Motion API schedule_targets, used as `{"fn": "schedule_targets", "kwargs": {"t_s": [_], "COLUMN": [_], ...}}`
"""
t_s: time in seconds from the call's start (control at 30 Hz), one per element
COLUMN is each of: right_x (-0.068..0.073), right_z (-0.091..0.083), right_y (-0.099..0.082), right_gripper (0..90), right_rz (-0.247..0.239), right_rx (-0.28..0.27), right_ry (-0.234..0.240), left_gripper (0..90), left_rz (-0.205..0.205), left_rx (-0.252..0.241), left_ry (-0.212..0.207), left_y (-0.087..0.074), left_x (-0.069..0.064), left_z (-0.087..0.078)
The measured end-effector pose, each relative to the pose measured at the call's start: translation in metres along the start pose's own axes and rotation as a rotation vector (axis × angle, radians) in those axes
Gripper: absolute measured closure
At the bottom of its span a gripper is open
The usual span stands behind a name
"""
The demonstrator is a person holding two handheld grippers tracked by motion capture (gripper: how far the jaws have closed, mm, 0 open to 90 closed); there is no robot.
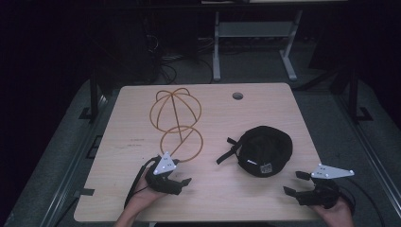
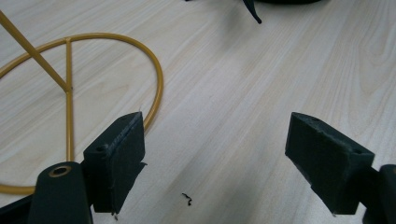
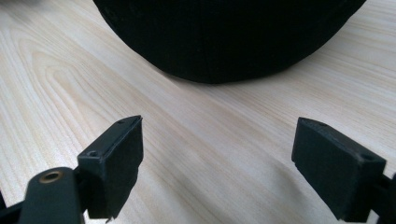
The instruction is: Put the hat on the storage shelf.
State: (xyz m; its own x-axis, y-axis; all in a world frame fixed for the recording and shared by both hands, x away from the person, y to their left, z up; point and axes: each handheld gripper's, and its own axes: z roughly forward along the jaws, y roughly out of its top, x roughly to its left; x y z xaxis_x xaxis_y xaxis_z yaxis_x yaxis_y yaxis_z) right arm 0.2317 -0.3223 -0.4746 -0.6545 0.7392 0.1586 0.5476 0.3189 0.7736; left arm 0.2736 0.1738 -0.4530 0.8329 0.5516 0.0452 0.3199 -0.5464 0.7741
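While both our tools rest low at the near edge of the pale wood-grain desk (image 1: 265, 198), we judge that we stand at the opening step, the approach, with nothing yet picked up. Going from the largest thing down: the desk carries, on its left half, a yellow wire hat stand (image 1: 176, 124) made of a domed cage of hoops on a slanted rod above a round base ring, and that ring lies flat on the wood. To the right of it, apart from the stand, sits the black fabric cap (image 1: 265, 150), crown down and hollow side up, with a small label on its near rim and a loose black strap (image 1: 227, 152) trailing out to the left. Our left hand-held gripper (image 1: 177, 182) lies just beside the near curve of the base ring; in the left gripper view the ring (image 2: 156, 84) passes right behind the left jaw, and the jaws stand wide apart over bare wood, holding nothing. Our right hand-held gripper (image 1: 293, 182) sits near the cap's right side, not touching it; in the right gripper view the cap's dark rounded wall (image 3: 224, 42) rises ahead of jaws that are likewise spread and empty. Next, we think, the right tool must move forward and close on the cap's soft rim, while the left steadies the light wire stand, which could slide easily.
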Motion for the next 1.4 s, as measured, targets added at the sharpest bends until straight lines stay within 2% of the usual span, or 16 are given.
{"fn": "schedule_targets", "kwargs": {"t_s": [0.37,0.43,0.63,0.67,0.77,0.8,1.07,1.2,1.27,1.33,1.4], "right_x": [0.004,0.005,0.007,0.008,0.009,0.009,0.006,0.006,0.006,0.006,0.007], "right_z": [0.003,0.002,0.001,0.001,0.001,0.002,0.001,0.000,0.000,0.000,0.000], "right_y": [0.001,0.001,0.003,0.004,0.004,0.005,0.005,0.004,0.004,0.004,0.004], "right_gripper": [16.1,16.1,16.1,16.1,16.1,16.1,16.1,16.1,16.1,16.1,16.1], "right_rz": [-0.009,-0.011,-0.012,-0.011,-0.010,-0.005,0.000,0.000,-0.001,-0.003,-0.001], "right_rx": [0.018,0.014,0.006,-0.001,-0.007,-0.006,-0.012,-0.022,-0.021,-0.019,-0.020], "right_ry": [0.013,0.017,0.023,0.027,0.036,0.045,0.053,0.052,0.052,0.052,0.052], "left_gripper": [17.5,17.1,16.4,16.5,16.5,16.5,16.5,16.6,16.7,17.1,17.2], "left_rz": [-0.008,-0.007,-0.013,-0.011,-0.005,0.004,0.027,0.051,0.067,0.069,0.068], "left_rx": [-0.015,-0.005,-0.018,-0.024,-0.033,-0.031,-0.037,-0.031,-0.036,-0.043,-0.054], "left_ry": [-0.013,-0.028,-0.051,-0.070,-0.088,-0.112,-0.164,-0.184,-0.179,-0.177,-0.196], "left_y": [0.002,0.004,0.014,0.020,0.026,0.034,0.059,0.071,0.077,0.081,0.091], "left_x": [-0.005,-0.008,-0.014,-0.018,-0.022,-0.026,-0.036,-0.043,-0.046,-0.048,-0.052], "left_z": [-0.002,-0.002,-0.002,-0.003,-0.003,-0.002,0.009,0.017,0.020,0.021,0.025]}}
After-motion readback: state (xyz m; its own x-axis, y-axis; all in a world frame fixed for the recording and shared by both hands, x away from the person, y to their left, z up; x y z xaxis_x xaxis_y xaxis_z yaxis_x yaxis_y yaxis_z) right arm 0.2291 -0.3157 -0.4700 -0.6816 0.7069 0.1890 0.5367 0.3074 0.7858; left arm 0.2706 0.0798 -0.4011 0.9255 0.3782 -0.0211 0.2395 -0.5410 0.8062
